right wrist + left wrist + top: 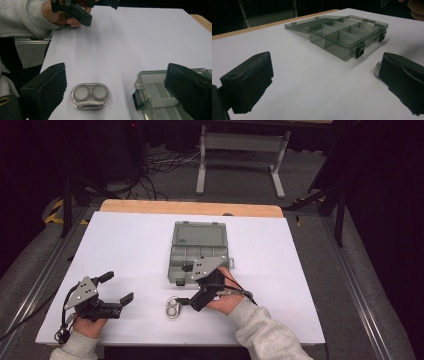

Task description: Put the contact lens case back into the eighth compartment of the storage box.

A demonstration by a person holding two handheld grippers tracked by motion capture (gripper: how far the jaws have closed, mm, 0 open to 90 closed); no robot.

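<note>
We note the right hand-held gripper (110, 95) spread wide over the contact lens case (90, 96), just beside the open organizer box (199, 251); left hand-held gripper (116, 288) spread, well apart.

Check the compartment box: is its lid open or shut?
Open. The compartment box has its lid folded back flat on the table, dividers exposed.

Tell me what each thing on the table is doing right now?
Organizer box: lid open, laid flat behind, compartments look empty.
Contact lens case: flat on table, not held.
Left hand-held gripper: open, holding nothing.
Right hand-held gripper: open, beside the case, not gripping.
</note>
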